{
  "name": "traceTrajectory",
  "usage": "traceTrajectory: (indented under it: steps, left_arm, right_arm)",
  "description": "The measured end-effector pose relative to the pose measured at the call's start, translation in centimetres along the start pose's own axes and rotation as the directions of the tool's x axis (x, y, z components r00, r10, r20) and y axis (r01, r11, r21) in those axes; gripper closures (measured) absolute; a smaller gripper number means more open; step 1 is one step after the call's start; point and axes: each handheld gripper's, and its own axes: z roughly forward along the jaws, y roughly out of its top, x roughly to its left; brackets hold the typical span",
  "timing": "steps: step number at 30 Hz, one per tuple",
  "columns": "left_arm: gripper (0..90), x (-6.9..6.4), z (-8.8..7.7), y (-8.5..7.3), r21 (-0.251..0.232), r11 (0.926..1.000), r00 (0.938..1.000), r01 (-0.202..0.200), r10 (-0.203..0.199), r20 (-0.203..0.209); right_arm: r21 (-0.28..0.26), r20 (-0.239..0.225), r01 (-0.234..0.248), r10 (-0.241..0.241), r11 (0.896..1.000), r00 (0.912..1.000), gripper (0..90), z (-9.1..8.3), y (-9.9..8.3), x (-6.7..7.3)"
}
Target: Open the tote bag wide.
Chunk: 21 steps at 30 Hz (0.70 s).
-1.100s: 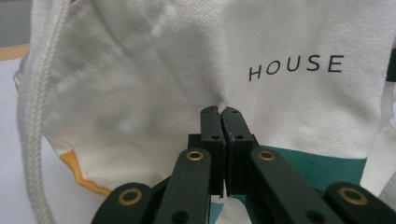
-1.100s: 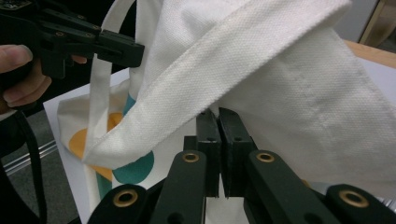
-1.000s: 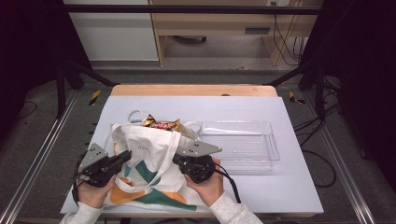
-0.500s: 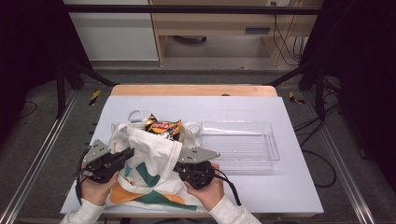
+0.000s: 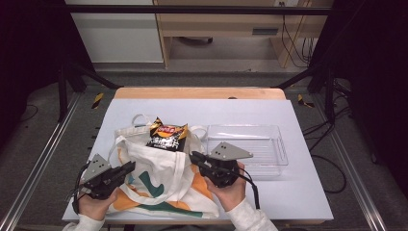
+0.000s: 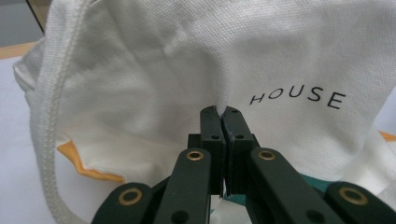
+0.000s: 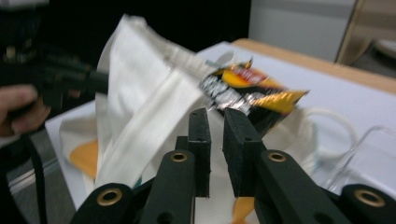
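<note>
The left gripper (image 6: 220,112) pinches the white bag (image 5: 159,178). The right gripper (image 7: 217,116) has just been letting go, with nothing between its jaws. The chip packet (image 7: 247,91) sticks out of the bag just past those jaws, nearer the right hand.

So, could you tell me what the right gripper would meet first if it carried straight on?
Probably the tote bag just ahead of the right gripper; the chip bag lies beyond, though depth is unclear.
</note>
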Motion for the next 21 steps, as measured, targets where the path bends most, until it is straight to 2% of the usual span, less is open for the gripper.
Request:
traceTrajectory:
  steps: [1, 2, 3, 4, 7, 9, 10, 13, 14, 18, 19, 20, 21]
  left_arm:
    - [88.7, 0.0, -0.1, -0.1, -0.002, 1.0000, 1.0000, 0.001, -0.001, 0.000]
    - [88.7, 0.0, -0.2, -0.3, 0.000, 1.0000, 1.0000, 0.003, -0.003, 0.001]
    - [88.7, -0.1, -0.2, -0.4, 0.001, 1.0000, 1.0000, 0.003, -0.003, 0.002]
    - [88.7, -0.2, -0.3, -0.7, 0.005, 1.0000, 1.0000, -0.003, 0.003, -0.001]
    - [88.6, -0.3, -0.4, -0.8, 0.009, 0.9998, 0.9999, -0.015, 0.015, -0.005]
    - [88.6, -0.4, -0.5, -0.9, 0.010, 0.9998, 0.9998, -0.019, 0.019, -0.006]
    - [88.6, -0.4, -0.5, -0.9, 0.011, 0.9997, 0.9998, -0.021, 0.021, -0.006]
    - [88.4, -0.3, -0.6, -1.0, 0.008, 0.9998, 0.9998, -0.021, 0.021, -0.005]
    - [88.2, -0.3, -0.5, -1.0, 0.008, 0.9997, 0.9997, -0.022, 0.023, -0.001]
    - [86.6, -0.4, -0.7, -0.9, -0.007, 0.9996, 0.9996, -0.027, 0.027, 0.003]
    - [85.4, -0.3, -0.8, -0.8, -0.018, 0.9996, 0.9997, -0.022, 0.022, 0.008]
    - [82.6, -0.1, -1.4, -0.5, -0.056, 0.9984, 0.9999, -0.006, 0.006, 0.016]
    - [81.6, -0.1, -1.4, -0.5, -0.056, 0.9984, 0.9999, -0.006, 0.006, 0.016]
  right_arm:
    - [0.000, 0.000, 0.000, 0.000, 1.000, 1.0000, 83.9, 0.0, 0.0, 0.0]
    - [-0.041, 0.011, -0.004, 0.005, 0.999, 0.9999, 87.1, -0.4, 0.9, -0.1]
    - [-0.041, 0.011, -0.004, 0.005, 0.999, 0.9999, 87.1, -0.4, 0.9, -0.1]
    - [-0.064, 0.023, -0.002, 0.003, 0.998, 0.9997, 89.2, -0.2, 1.7, 0.0]
    - [-0.068, 0.008, -0.017, 0.018, 0.998, 0.9998, 90.0, 0.4, 2.1, 0.1]
    - [-0.056, -0.002, -0.018, 0.018, 0.998, 0.9998, 90.0, 1.6, 2.5, 0.4]
    - [-0.038, -0.008, -0.015, 0.015, 0.999, 0.9999, 90.0, 2.9, 2.7, 0.9]
    - [-0.019, -0.017, -0.019, 0.019, 1.000, 0.9997, 90.0, 3.8, 2.8, 1.2]
    - [0.007, -0.026, -0.011, 0.011, 1.000, 0.9996, 90.0, 4.7, 2.6, 1.6]
    - [0.039, -0.029, 0.005, -0.004, 0.999, 0.9996, 90.0, 5.3, 2.3, 2.0]
    - [0.046, -0.028, 0.011, -0.009, 0.999, 0.9996, 90.0, 5.4, 2.2, 2.1]
    - [0.052, -0.029, 0.015, -0.013, 0.999, 0.9995, 90.0, 5.3, 2.0, 2.1]
    - [0.052, -0.029, 0.015, -0.013, 0.999, 0.9995, 90.0, 5.3, 2.0, 2.1]
